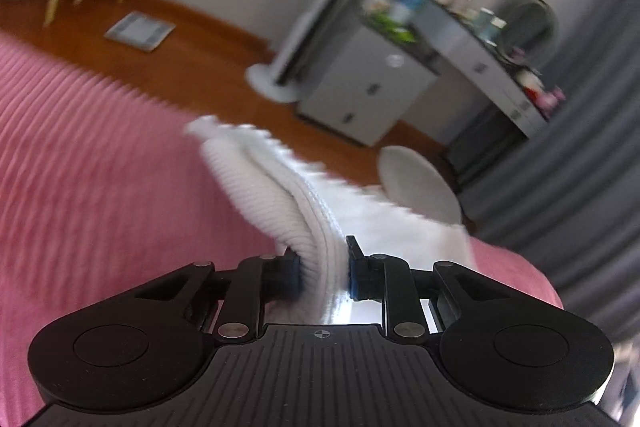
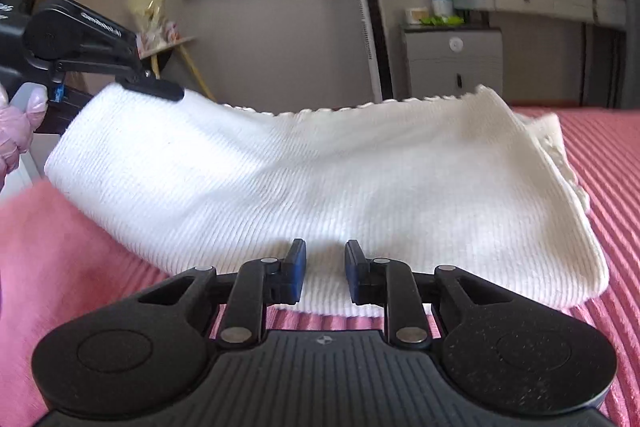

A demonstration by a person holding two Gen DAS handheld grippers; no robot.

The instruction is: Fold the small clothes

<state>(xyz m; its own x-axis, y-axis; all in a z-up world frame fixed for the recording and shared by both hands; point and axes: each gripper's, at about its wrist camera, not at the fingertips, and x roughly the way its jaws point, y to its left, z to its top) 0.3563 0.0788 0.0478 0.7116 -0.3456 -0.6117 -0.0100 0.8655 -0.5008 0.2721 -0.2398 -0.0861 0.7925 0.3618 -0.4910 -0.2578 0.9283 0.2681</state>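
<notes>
- Pink ribbed bed cover [image 2: 624,227] carries the white knit garment [image 2: 320,179].
- Left claw [image 1: 324,273] pinches its raised corner.
- Right claw [image 2: 325,269] stands slightly apart, gripping nothing, at its near edge.

The white ribbed knit garment [image 2: 320,183] lies across a pink ribbed bedspread [image 2: 624,227], folded so that layers overlap. A scalloped edge runs along its far side and down its right end. Its left end is lifted off the bed, pinched between the fingers of the left gripper [image 1: 324,273], where several stacked layers show edge-on. The rest sags down onto the bed, its near edge lying flat.
</notes>
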